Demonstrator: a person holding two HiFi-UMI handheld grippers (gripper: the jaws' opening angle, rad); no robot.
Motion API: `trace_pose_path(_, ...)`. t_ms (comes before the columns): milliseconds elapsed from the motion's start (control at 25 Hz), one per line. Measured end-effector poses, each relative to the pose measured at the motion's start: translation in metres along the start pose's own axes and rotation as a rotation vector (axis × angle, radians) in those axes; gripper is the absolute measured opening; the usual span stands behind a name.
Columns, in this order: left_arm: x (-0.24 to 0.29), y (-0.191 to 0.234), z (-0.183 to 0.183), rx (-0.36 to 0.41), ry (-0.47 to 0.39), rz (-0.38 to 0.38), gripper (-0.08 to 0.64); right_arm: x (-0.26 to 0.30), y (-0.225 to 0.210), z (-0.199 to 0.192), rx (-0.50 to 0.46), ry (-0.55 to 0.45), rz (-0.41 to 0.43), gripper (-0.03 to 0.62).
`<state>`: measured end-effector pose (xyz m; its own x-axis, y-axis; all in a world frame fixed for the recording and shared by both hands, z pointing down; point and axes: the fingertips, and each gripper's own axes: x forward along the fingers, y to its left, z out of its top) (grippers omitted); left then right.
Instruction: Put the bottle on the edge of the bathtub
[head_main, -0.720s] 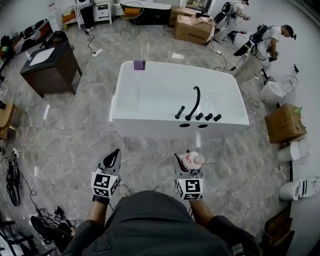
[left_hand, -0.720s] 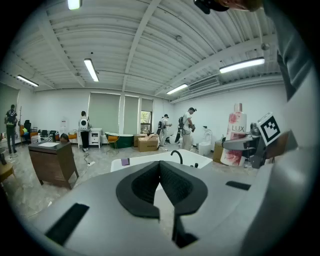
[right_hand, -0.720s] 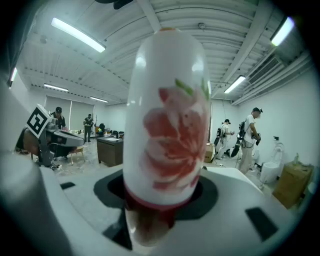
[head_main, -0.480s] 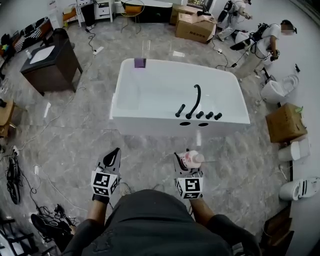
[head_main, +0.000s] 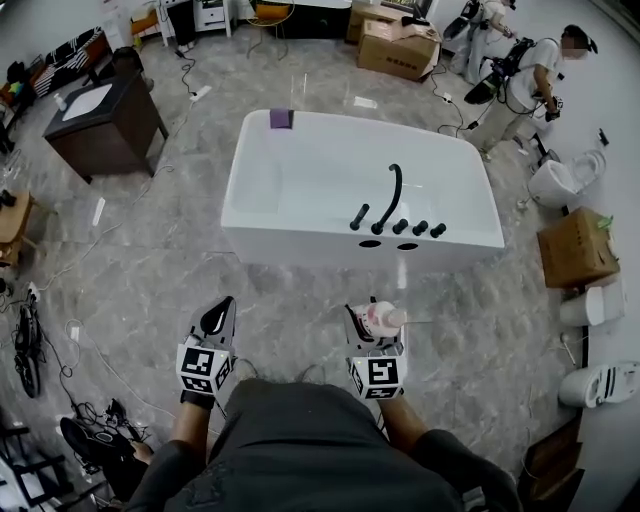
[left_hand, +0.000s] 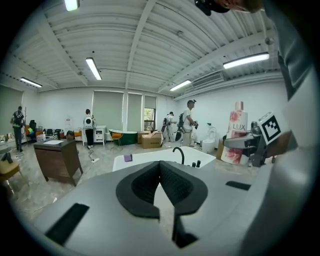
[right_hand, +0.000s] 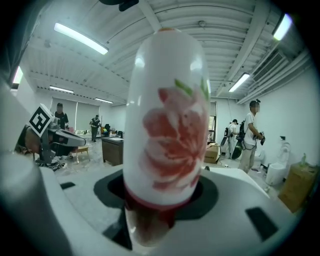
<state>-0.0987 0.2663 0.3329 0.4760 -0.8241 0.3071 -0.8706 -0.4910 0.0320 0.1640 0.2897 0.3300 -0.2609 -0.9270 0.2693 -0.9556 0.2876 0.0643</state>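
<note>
A white bottle (head_main: 387, 319) with pink flower print and a pink cap end lies in my right gripper (head_main: 373, 314), which is shut on it. In the right gripper view the bottle (right_hand: 167, 115) fills the middle and stands between the jaws. My left gripper (head_main: 222, 309) is level with the right one, shut and with nothing in it; its black pads (left_hand: 172, 182) meet at the tip. The white bathtub (head_main: 300, 238) stands on the floor ahead of both grippers, some way off, with a black faucet (head_main: 389, 200) on its near rim. From the left gripper view the bottle (left_hand: 236, 134) shows at the right.
A small purple item (head_main: 280, 118) sits on the tub's far rim. A dark wooden cabinet (head_main: 100, 120) stands far left, cardboard boxes (head_main: 398, 48) behind the tub and another box (head_main: 575, 245) right. Toilets (head_main: 600, 380) line the right wall. Cables (head_main: 25, 350) lie at left. People (head_main: 520, 80) stand far right.
The scene has shifted slightly in the head view as the person moves. Both grippers keep the same pose, and the bottle stays in the right one.
</note>
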Motion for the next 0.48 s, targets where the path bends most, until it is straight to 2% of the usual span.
trace_pose_path(280, 0.004, -0.012, -0.021, -0.045, 0.022, 0.055, 0.002, 0.018, -0.012, -0.018, -0.032, 0.033, 0.071, 0.224)
trace_pose_path(480, 0.023, 0.02, -0.033, -0.08, 0.03, 0.065, 0.002, 0.051, -0.008, -0.02, -0.034, 0.048, 0.069, 0.224)
